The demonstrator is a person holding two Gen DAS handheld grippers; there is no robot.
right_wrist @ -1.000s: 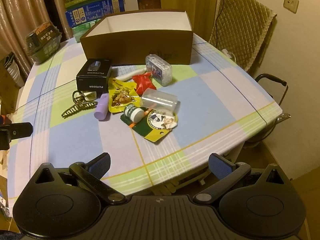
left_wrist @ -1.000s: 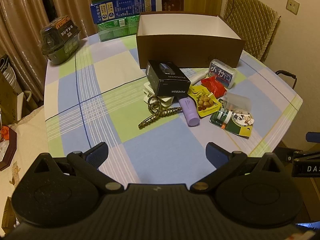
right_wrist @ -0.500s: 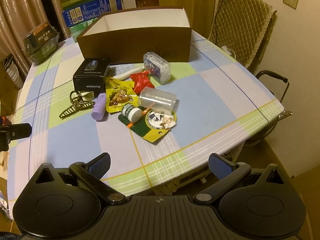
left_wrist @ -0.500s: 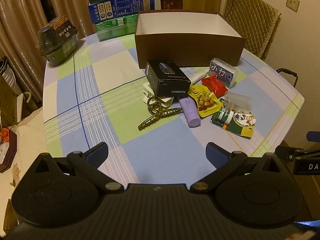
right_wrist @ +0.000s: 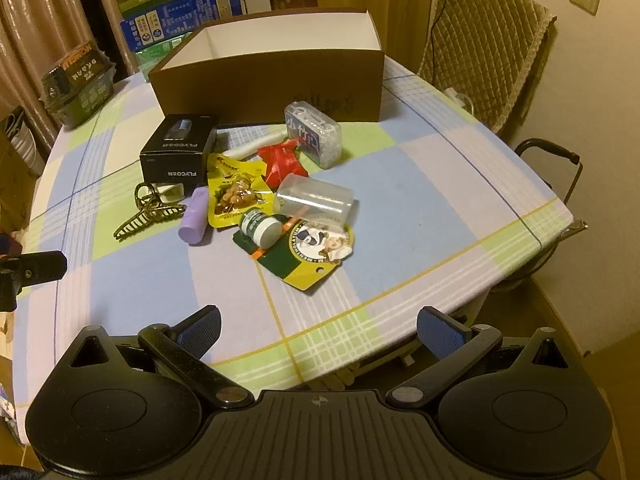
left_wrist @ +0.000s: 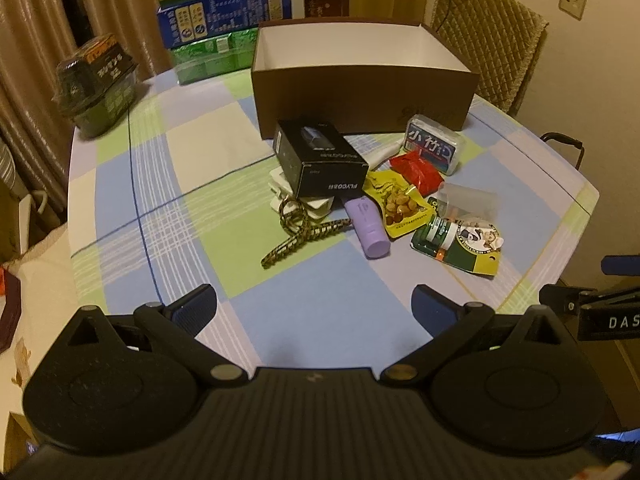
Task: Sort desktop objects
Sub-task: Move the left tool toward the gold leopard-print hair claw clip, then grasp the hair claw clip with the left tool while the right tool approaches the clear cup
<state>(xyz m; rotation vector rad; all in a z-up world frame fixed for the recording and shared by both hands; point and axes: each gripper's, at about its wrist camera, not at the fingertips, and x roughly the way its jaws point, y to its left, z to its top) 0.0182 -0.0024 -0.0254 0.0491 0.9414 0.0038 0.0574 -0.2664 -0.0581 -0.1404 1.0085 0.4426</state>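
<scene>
Left wrist view, nearest first: left gripper [left_wrist: 314,306] hovered over the checked tablecloth [left_wrist: 192,216], blue pads spread wide, nothing between them. Right gripper [right_wrist: 318,326] likewise gaped empty near the table's front edge; only its tip showed at the left view's right border.

Mid-table, one cluttered heap. Hair claw [left_wrist: 298,230] lay just left of a purple tube [left_wrist: 367,226]. Yellow snack pouch [left_wrist: 400,204] touched the tube. Green-and-yellow packet [right_wrist: 308,254] lay nearest the right gripper, a small green-labelled jar [right_wrist: 260,228] on its left end and a clear plastic container [right_wrist: 316,200] tipped on its side across its far end. Something orange beneath the container, too obscured to identify. Red wrapper [right_wrist: 282,162] sat crumpled behind.

Black box [left_wrist: 320,158] rested on a white item, mostly hidden. Clear case with blue lettering [left_wrist: 434,148] stood just before the brown cardboard box [left_wrist: 364,96], open-topped, floor of its interior out of sight.
</scene>
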